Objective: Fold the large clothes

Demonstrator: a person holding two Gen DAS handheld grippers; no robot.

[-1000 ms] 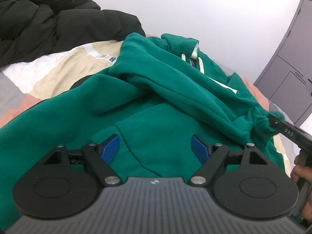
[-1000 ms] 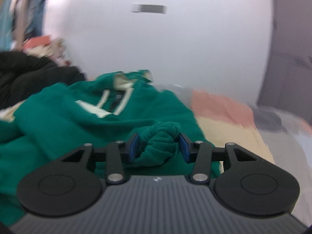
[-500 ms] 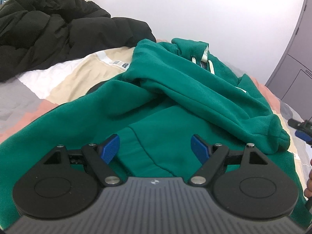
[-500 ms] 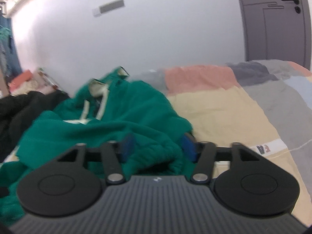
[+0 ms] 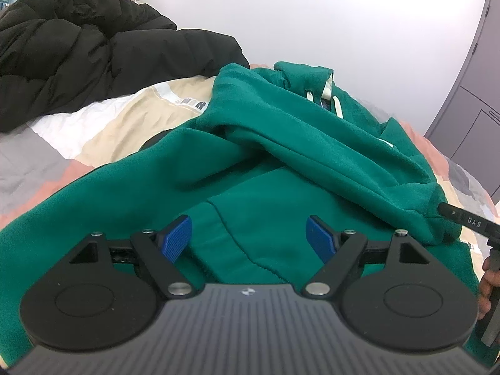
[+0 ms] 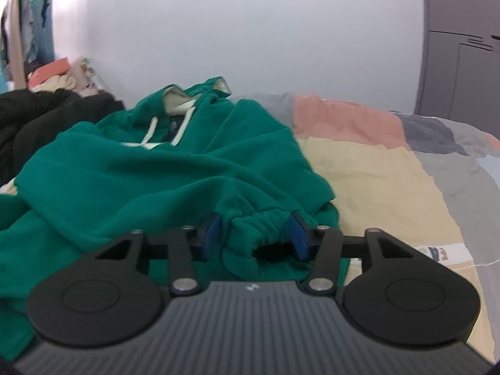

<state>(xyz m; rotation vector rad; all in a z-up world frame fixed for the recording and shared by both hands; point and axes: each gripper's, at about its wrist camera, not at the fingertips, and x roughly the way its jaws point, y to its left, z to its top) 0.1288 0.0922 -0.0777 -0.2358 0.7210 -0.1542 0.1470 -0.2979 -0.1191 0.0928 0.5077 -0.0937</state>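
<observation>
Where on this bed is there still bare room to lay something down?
The widest bare patch is the beige and grey bedspread to the right of the green hoodie, out toward the grey door. A smaller strip of bedspread lies between the hoodie and the black puffer jacket. The middle is crowded with hoodie, and the far left corner with the jacket.

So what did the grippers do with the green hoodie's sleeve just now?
The right gripper let go of the sleeve cuff half a second ago, and its jaws are now closing on it again. The left gripper stayed open above the green hoodie, holding nothing. The black jacket did not move.
</observation>
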